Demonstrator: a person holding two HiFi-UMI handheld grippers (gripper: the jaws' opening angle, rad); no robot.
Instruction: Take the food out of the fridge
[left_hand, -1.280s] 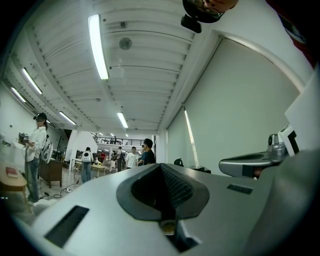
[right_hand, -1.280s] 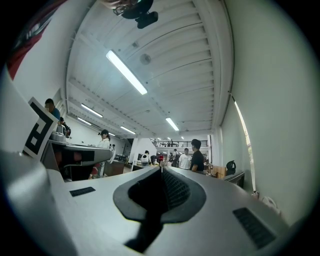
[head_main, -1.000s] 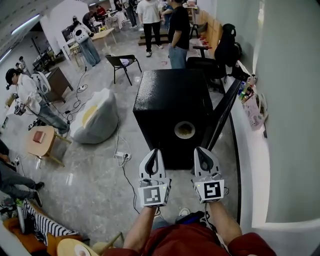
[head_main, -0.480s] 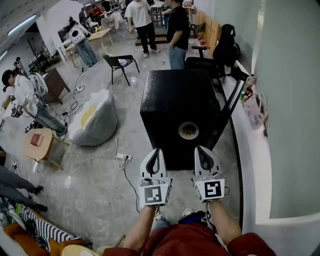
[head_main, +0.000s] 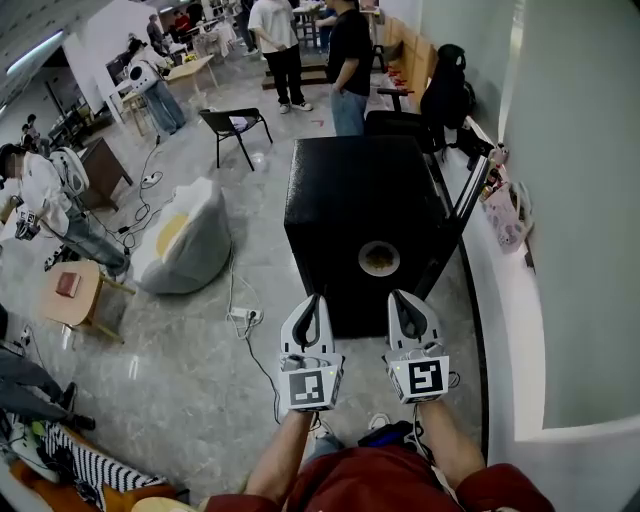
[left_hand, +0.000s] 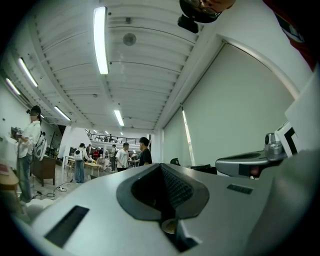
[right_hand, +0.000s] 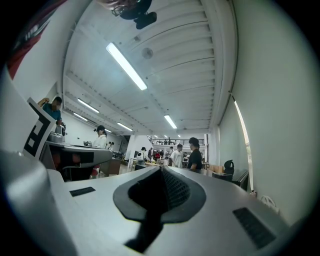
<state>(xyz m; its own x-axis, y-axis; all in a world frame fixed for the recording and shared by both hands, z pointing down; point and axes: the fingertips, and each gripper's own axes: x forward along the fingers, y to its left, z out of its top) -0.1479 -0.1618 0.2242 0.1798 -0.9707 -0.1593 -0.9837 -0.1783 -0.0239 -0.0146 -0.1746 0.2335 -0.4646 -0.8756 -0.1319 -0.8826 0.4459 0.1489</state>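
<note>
The left tongs (head_main: 311, 303) and right tongs (head_main: 399, 299), of grey moulded plastic, are held closed and empty. The black, speckled, box-shaped fridge (head_main: 350, 190) is located just ahead; a round pale bowl (head_main: 379, 258) is seated on its top.

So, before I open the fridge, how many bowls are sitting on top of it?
1: a round bowl on the black fridge, on its top toward the near edge. The fridge's inside is hidden, so more may be there.

We see a grey beanbag (head_main: 185, 245) at nine o'clock, a black chair (head_main: 233, 122) at eleven, and people (head_main: 349, 55) standing at twelve.
</note>
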